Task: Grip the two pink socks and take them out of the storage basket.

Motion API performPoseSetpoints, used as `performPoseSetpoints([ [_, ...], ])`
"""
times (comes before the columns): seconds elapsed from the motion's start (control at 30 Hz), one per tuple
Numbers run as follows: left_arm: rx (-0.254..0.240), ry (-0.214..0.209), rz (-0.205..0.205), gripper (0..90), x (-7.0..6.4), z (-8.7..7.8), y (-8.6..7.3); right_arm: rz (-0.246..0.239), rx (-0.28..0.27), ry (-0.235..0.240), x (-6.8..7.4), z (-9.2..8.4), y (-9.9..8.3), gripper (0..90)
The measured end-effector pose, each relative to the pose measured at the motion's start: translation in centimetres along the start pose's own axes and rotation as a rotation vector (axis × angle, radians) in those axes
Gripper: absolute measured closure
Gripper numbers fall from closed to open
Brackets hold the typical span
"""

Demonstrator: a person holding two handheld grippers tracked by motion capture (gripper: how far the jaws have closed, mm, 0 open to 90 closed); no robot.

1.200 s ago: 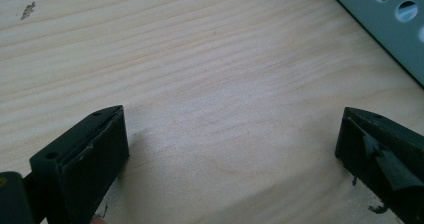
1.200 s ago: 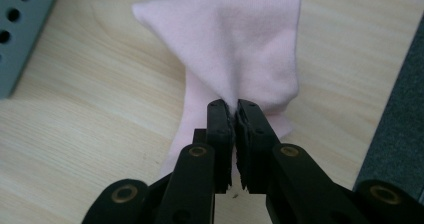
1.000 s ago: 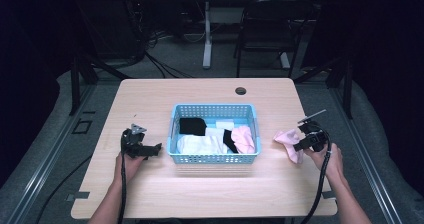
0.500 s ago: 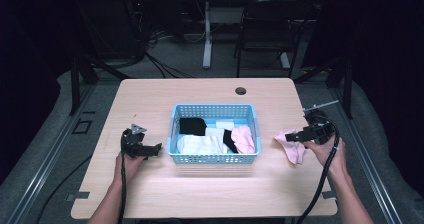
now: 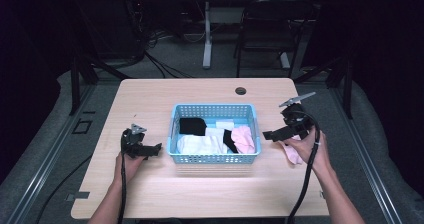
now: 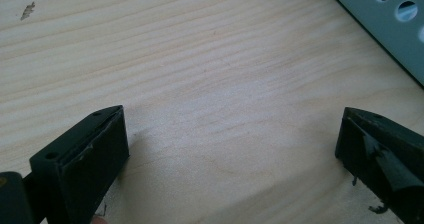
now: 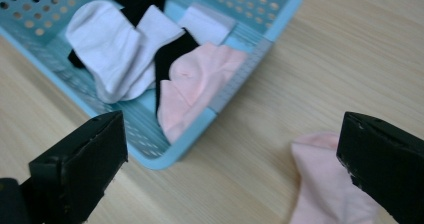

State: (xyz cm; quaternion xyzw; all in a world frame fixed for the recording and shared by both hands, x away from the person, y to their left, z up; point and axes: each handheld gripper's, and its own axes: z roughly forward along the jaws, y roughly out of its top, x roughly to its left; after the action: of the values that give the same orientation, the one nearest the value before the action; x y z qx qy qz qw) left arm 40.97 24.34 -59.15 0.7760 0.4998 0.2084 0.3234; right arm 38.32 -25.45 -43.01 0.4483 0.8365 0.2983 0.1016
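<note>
Both grippers gape empty: the left gripper (image 5: 159,148) at the basket's (image 5: 215,157) nine o'clock, the right gripper (image 5: 266,134) at three. A pink sock (image 7: 327,189) lies under the right one.

blue basket (image 5: 215,158), pink sock (image 7: 327,186)

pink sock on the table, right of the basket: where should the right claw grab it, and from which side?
Judging by its pose, straight down onto the pink sock: it lies flat on the table. The open right claw should pinch the end nearest the basket, which lies unobstructed.
</note>
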Motion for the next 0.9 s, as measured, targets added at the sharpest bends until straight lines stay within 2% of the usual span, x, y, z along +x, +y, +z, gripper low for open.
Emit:
performPoseSetpoints([
  [0.07,0.000,0.000,0.000,0.5,0.0,0.0,0.0,-0.017,0.010,0.011,0.4,0.3,0.3,0.0],
  [0.1,0.000,0.001,0.002,0.5,0.0,0.0,0.0,-0.041,0.032,0.048,1.4,1.1,1.0,0.0],
  [0.13,-0.001,0.001,0.002,0.5,0.0,0.0,0.0,-0.062,0.041,0.058,1.8,1.5,1.4,0.0],
  [0.17,-0.001,0.001,0.002,0.5,0.0,0.0,0.0,-0.062,0.041,0.058,1.8,1.5,1.4,0.0],
  [0.3,0.000,0.001,0.002,0.5,0.0,0.0,0.0,-0.144,0.085,0.086,4.1,3.7,2.9,0.0],
  [0.37,0.000,0.001,0.003,0.5,0.0,0.0,0.0,-0.165,0.108,0.100,4.7,4.6,3.4,0.0],
  [0.47,-0.001,0.001,0.002,0.5,0.0,0.0,0.0,-0.172,0.133,0.105,5.1,5.6,3.8,0.0],
  [0.57,-0.001,0.001,0.002,0.5,0.0,0.0,0.0,-0.187,0.181,0.121,5.4,7.1,4.3,0.8],
  [0.63,0.000,0.001,0.002,0.5,0.0,0.0,0.0,-0.192,0.201,0.146,5.7,8.5,4.5,2.9],
  [0.8,0.000,0.000,0.003,0.5,0.0,0.0,0.0,-0.193,0.238,0.147,5.8,10.1,4.6,6.6],
  [0.9,0.000,0.000,0.002,0.5,0.0,0.0,0.0,-0.187,0.256,0.120,5.8,11.0,4.6,10.5],
])
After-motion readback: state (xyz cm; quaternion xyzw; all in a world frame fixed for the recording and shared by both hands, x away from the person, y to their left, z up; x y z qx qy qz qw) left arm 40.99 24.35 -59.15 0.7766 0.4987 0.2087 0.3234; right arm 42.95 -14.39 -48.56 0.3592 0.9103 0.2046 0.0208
